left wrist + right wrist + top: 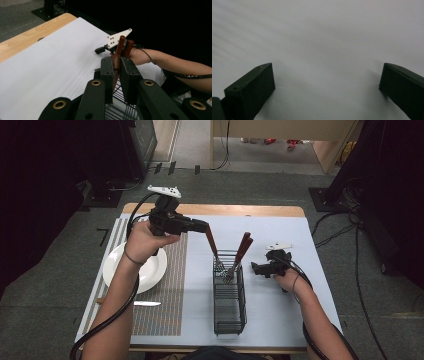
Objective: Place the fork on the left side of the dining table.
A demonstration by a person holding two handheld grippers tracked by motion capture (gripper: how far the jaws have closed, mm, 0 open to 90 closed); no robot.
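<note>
Pinching the brown wooden handle of a fork, the left gripper holds it tilted above the far end of the black wire caddy, with the fork's tines down among the wires at the caddy's top edge. In the left gripper view the jaws are pressed together on that handle's end. Two more brown-handled utensils stand in the same far compartment, leaning to the right, their metal heads low inside the basket. The near part of the caddy looks empty of cutlery.

Right of the caddy, the right gripper rests low over the white table cover, its jaws spread wide with nothing between them.

On the left side of the table, a white plate sits on a woven placemat, and a knife lies just near of the plate.
</note>
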